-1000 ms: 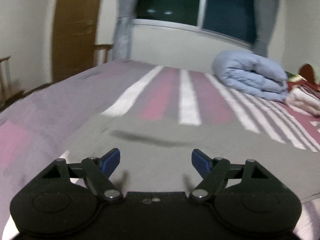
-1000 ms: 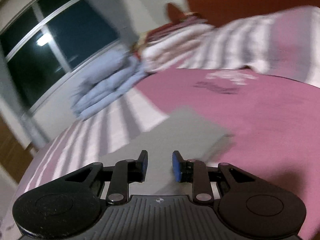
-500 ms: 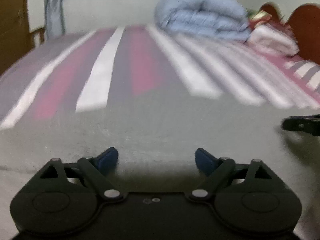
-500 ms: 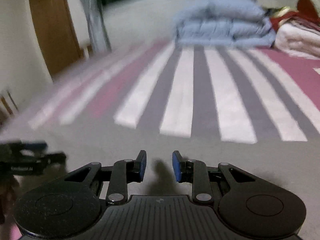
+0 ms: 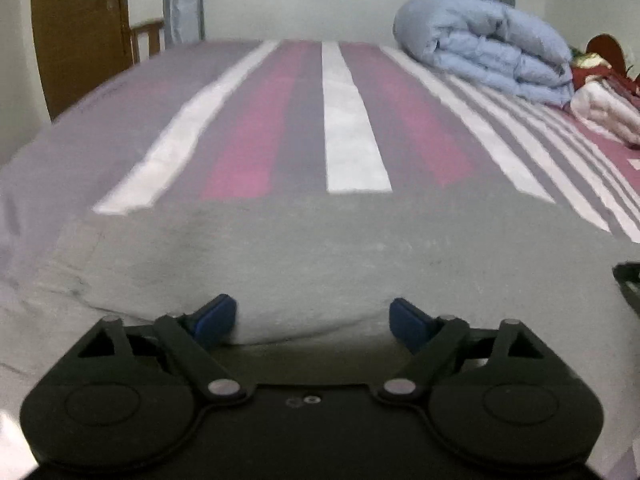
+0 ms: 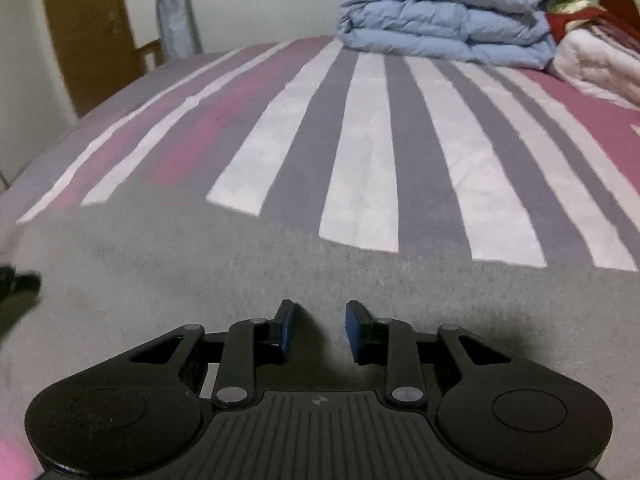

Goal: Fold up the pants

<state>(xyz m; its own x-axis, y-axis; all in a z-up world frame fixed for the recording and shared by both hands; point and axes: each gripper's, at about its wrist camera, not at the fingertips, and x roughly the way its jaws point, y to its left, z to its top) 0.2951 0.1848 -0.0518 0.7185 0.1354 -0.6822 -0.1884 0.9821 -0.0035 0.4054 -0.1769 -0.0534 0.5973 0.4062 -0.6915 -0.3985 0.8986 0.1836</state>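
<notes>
The grey pants [image 5: 320, 252] lie flat on the striped bed, filling the near part of both views; they also show in the right wrist view [image 6: 280, 280]. My left gripper [image 5: 312, 320] is open wide, low over the near edge of the pants, with nothing between its blue pads. My right gripper [image 6: 319, 330] is open with a narrower gap, low over the grey fabric, empty. The right gripper's edge shows at the far right of the left wrist view [image 5: 628, 284]. The left gripper's edge shows at the far left of the right wrist view [image 6: 16, 284].
The bed cover [image 5: 348, 120] has pink, grey and white stripes. A folded blue duvet [image 5: 488, 48] and white and red bedding [image 5: 608, 108] lie at the far right. A brown door [image 5: 80, 28] and a curtain [image 5: 182, 0] stand behind the bed's left side.
Both grippers swung round to face across the bed and came down low over the pants. The left stayed wide open, the right kept its narrower gap.
</notes>
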